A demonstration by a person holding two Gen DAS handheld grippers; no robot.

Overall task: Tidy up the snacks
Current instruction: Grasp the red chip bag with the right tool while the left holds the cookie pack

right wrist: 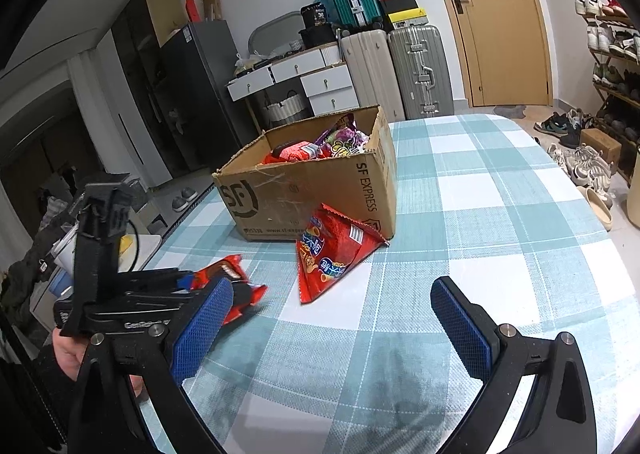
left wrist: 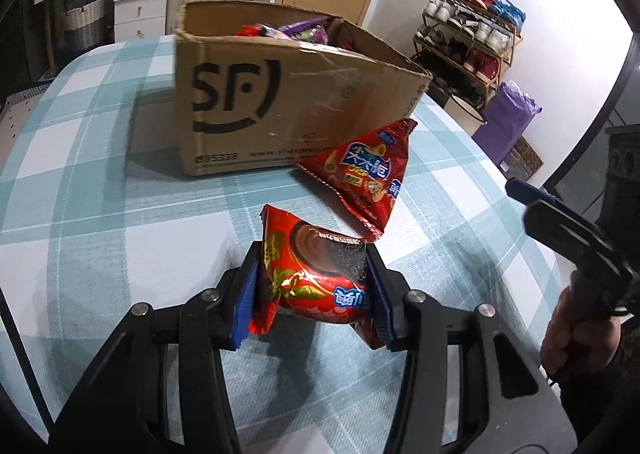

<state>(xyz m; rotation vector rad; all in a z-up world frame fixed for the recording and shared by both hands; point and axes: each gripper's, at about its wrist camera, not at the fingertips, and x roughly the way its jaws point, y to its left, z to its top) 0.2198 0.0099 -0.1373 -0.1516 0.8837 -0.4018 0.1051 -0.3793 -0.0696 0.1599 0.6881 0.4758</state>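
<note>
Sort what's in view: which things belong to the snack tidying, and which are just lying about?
Belongs to the job:
- left gripper, shut on the cookie packet
- right gripper, open
- red chip bag
- cardboard box

Lying about:
- suitcases
- shoe rack
- white drawers

The right tongs hang wide open above the checked bench, blue pads apart with nothing between. Ahead, a red triangular snack bag leans against the cardboard box full of snacks. At left, the left tongs clamp a red packet.
</note>
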